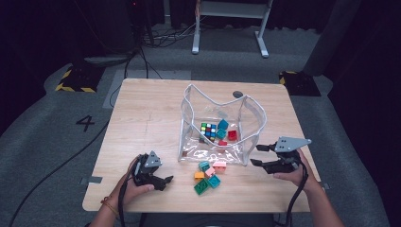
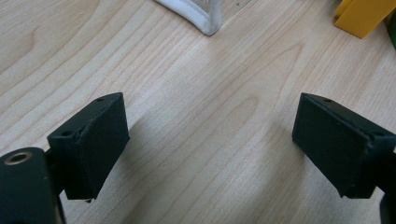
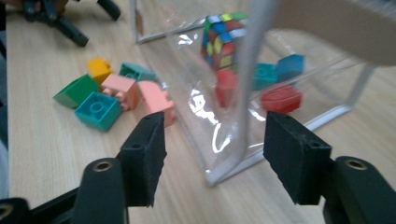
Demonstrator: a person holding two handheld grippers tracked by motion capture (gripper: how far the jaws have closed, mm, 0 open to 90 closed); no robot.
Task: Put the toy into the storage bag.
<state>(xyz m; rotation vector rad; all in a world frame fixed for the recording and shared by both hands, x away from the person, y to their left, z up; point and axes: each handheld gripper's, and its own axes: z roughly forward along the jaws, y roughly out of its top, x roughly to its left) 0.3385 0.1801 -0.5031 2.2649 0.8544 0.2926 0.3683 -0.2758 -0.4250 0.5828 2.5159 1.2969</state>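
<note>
A clear plastic bag (image 1: 188, 109) with white trim stands open in the middle of the wooden table (image 1: 142, 118). Inside lie a colour cube (image 1: 208, 130) and several teal and red bricks (image 1: 228, 132). In front of the bag lies a loose pile of bricks (image 1: 208, 177): green, teal, pink and orange. My right gripper (image 1: 255, 154) is open at the bag's near right corner. In the right gripper view the corner seam (image 3: 247, 93) stands between the jaws (image 3: 212, 149), untouched, beside a pink brick (image 3: 156, 100). My left gripper (image 1: 166, 183) is open over bare wood (image 2: 210, 135), left of the pile.
The bag's white corner trim (image 2: 196, 16) and a yellow brick (image 2: 362, 16) lie just beyond the left jaws. The table's near edge (image 1: 198, 210) is close behind both hands. Cables and a white stand (image 1: 227, 28) sit on the floor beyond the table.
</note>
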